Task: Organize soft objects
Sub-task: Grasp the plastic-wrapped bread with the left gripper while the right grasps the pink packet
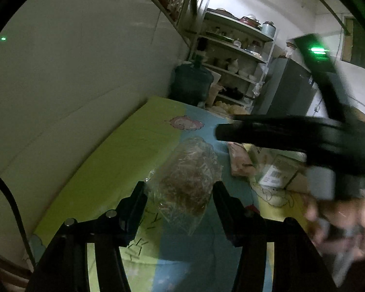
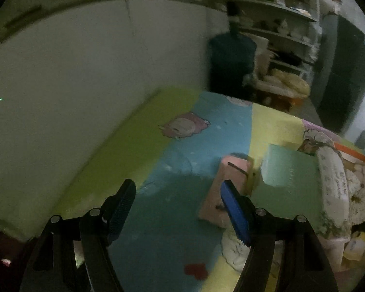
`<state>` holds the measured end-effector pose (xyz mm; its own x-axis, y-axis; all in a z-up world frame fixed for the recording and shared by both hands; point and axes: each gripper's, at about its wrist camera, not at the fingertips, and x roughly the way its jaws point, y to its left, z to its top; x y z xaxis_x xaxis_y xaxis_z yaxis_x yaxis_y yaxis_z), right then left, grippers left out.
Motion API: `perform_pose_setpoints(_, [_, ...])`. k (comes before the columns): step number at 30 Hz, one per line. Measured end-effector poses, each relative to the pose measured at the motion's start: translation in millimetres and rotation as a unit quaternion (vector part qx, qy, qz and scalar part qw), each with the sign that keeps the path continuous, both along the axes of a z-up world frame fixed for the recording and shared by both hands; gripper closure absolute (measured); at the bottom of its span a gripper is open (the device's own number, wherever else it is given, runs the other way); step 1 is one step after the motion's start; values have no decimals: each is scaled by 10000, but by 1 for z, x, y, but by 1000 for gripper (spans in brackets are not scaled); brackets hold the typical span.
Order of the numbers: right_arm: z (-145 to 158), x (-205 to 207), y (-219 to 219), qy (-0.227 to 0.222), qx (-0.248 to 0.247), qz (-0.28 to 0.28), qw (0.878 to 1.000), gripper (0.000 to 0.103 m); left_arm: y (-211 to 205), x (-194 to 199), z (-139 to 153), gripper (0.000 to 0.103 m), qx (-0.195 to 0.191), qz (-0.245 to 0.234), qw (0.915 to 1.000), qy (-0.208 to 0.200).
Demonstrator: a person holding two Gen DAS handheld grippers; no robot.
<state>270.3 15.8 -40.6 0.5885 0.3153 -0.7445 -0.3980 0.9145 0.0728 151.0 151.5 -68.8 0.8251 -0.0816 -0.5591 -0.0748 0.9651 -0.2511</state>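
Soft objects lie on the colourful mat (image 1: 114, 155): a clear plastic bag (image 1: 187, 177) filled with brownish fibrous stuff is in front of the left gripper (image 1: 180, 192), and further right are a pink foam block (image 2: 227, 185) and a green foam block (image 2: 289, 170), touching or almost touching each other. The bag seems light and easy to crush, and its film is probably slippery, so I think a hold across the thick middle is safer than at the loose corner near the camera. Its long axis runs away from the left gripper, tilted a little to the right.

The left gripper's fingers (image 1: 136, 202) are wide open on both sides of the bag's near end and hold nothing; whether they touch it I cannot tell. The right gripper (image 2: 177, 194) is also wide open and empty, above the blue stripe, with the pink block just beside its right finger.
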Motion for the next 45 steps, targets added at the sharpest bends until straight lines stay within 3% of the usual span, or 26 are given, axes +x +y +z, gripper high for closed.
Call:
perform_pose_setpoints(5, [-19, 24, 14, 71, -451, -581, 9973, 29, 7, -11, -2, 47, -41, -120, 9999, -112])
perform_pose_setpoints(14, [-38, 42, 35, 13, -1092, -1071, 9882, 29, 24, -20, 2, 47, -168, -241, 9992, -275])
perform_pose_setpoints(23, [-45, 39, 53, -173, -1321, -1284, 9827, 29, 29, -22, 2, 47, -172, -336, 9989, -285])
perform_pose_setpoints(27, [-55, 45, 50, 13, -1297, -1418, 9814, 29, 33, -23, 3, 47, -216, -373, 9986, -303])
perform_pose_setpoints(45, [-64, 53, 47, -190, -1838, -2198, 9579, 30, 39, -26, 2, 48, -268, -364, 9986, -284])
